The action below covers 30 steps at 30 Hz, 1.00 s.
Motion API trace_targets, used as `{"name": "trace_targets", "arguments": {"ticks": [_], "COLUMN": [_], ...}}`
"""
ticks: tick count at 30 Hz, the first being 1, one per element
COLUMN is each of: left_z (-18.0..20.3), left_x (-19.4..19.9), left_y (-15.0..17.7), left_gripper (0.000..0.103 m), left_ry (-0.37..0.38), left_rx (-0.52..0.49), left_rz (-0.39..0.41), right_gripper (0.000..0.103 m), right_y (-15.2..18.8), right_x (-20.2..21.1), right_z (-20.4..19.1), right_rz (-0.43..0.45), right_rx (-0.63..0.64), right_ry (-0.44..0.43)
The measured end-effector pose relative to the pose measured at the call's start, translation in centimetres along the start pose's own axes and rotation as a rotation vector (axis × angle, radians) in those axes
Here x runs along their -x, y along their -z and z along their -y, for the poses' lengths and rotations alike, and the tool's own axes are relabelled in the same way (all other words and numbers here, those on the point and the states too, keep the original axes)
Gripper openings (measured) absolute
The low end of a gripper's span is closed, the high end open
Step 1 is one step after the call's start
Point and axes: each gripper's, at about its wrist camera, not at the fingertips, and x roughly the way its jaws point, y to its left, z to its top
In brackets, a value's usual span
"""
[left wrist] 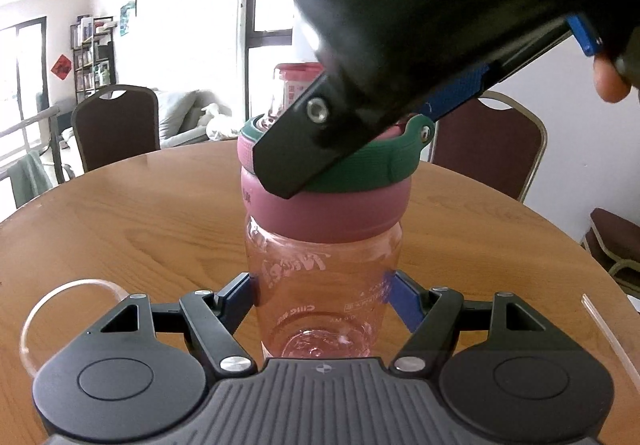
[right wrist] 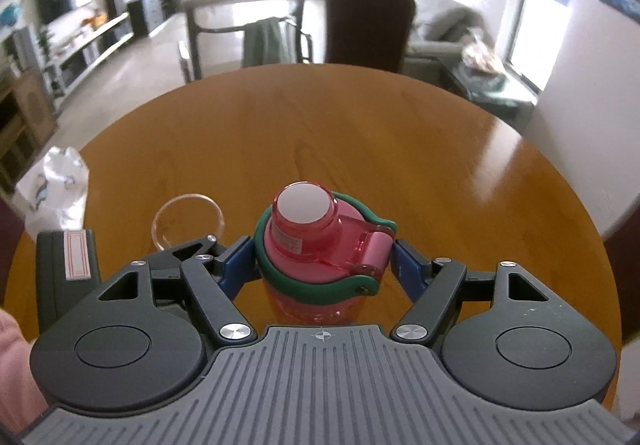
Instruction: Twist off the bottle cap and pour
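Note:
A clear pink bottle [left wrist: 320, 245] stands upright on the round wooden table [left wrist: 140, 221]. My left gripper [left wrist: 322, 293] is shut on its lower body, a blue pad on each side. The bottle cap [right wrist: 308, 237] is pink with a green band and a flip lid. My right gripper [right wrist: 324, 261] comes down from above and is closed around that cap, with the left pad on the green band and the right pad against the hinge. In the left wrist view a black finger [left wrist: 304, 149] of the right gripper crosses the cap's front.
An empty clear glass [right wrist: 188, 221] stands on the table just left of the bottle. A white plastic bag [right wrist: 56, 181] lies at the table's left edge. Dark chairs [right wrist: 368, 25] stand around the far side. A person's fingertip [left wrist: 610, 81] shows on the right gripper's handle.

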Motion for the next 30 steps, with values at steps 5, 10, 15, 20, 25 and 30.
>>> {"name": "trace_targets", "arguments": {"ticks": [5, 10, 15, 20, 25, 30], "left_z": [0.2, 0.0, -0.2, 0.3, 0.6, 1.5], "left_x": [-0.2, -0.1, -1.2, -1.4, -2.0, -2.4], "left_y": [-0.2, -0.4, -0.1, -0.1, 0.5, 0.3], "left_gripper": [0.071, 0.071, 0.071, 0.071, 0.071, 0.071], "left_ry": [-0.015, 0.007, 0.029, -0.016, -0.066, -0.106], "left_rx": [0.012, 0.005, -0.008, -0.001, 0.016, 0.024], "left_rz": [-0.003, 0.001, 0.003, 0.004, 0.019, 0.017], "right_gripper": [0.075, 0.075, 0.077, 0.089, 0.090, 0.080], "right_y": [0.0, -0.6, -1.5, -0.6, 1.2, 0.9], "right_x": [0.0, -0.1, -0.5, 0.3, 1.7, 1.3], "right_z": [1.7, 3.6, 4.7, 3.5, -0.2, -2.8], "right_rz": [0.009, -0.005, -0.048, 0.009, 0.084, 0.087], "right_rx": [0.133, 0.302, 0.289, 0.075, -0.160, -0.280], "right_ry": [-0.124, -0.287, -0.368, -0.243, 0.041, 0.168]}}
